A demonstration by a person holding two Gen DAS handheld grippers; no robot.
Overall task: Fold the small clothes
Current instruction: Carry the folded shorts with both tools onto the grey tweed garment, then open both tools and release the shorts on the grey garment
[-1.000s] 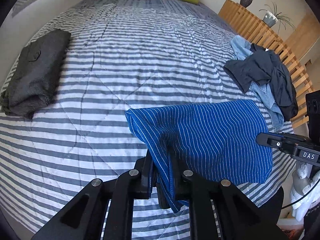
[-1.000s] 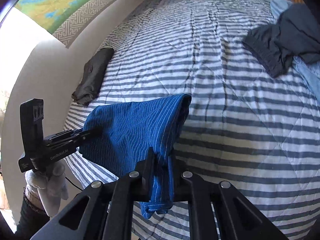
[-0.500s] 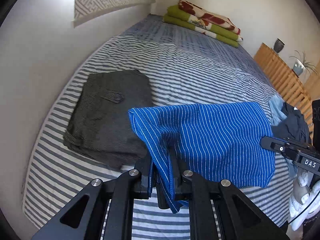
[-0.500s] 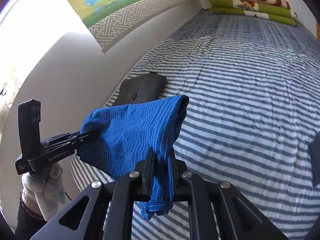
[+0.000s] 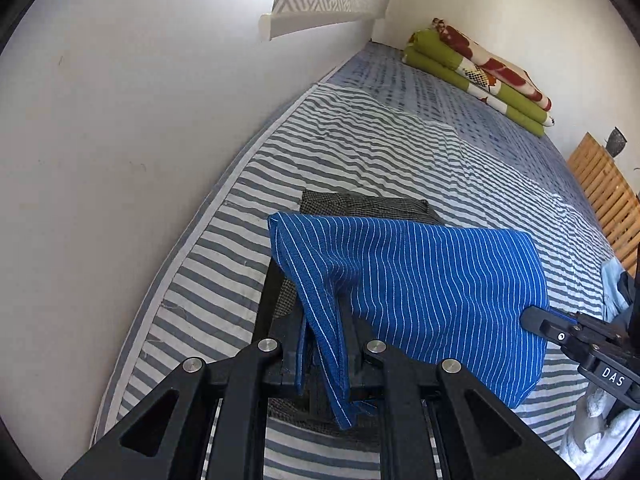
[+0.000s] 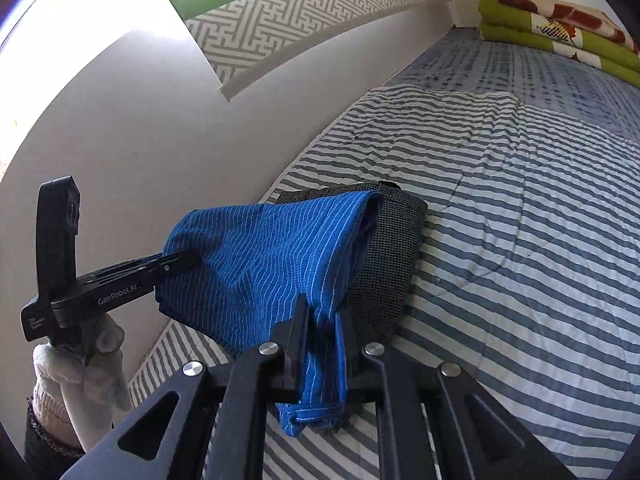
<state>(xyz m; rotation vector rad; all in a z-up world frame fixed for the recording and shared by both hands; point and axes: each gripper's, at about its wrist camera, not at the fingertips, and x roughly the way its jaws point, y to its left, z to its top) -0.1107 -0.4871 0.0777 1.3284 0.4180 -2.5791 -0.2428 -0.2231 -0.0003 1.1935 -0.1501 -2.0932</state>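
A folded blue garment with thin white stripes [image 5: 420, 280] [image 6: 272, 260] hangs stretched between both grippers above the bed. My left gripper [image 5: 322, 324] is shut on its left end, and the right gripper [image 6: 322, 320] is shut on its other end. Each gripper shows in the other's view: the right one [image 5: 536, 316] pinches the cloth's far corner, and the left one [image 6: 188, 258] does the same. Directly under the blue cloth lies a folded dark grey garment [image 6: 392, 248] [image 5: 360, 204] on the striped bedcover, near the wall.
The white wall [image 5: 120, 140] runs close along the bed's left edge. Folded green and patterned blankets [image 5: 476, 76] lie at the bed's far end. A wooden slatted frame [image 5: 604, 188] and loose dark and pale blue clothes [image 5: 618, 284] are at the right. A gloved hand [image 6: 76, 368] holds the left gripper.
Both grippers have carried the blue garment leftward across the bed, from near the clothes pile to over the folded grey garment by the wall. Both grips are unchanged.
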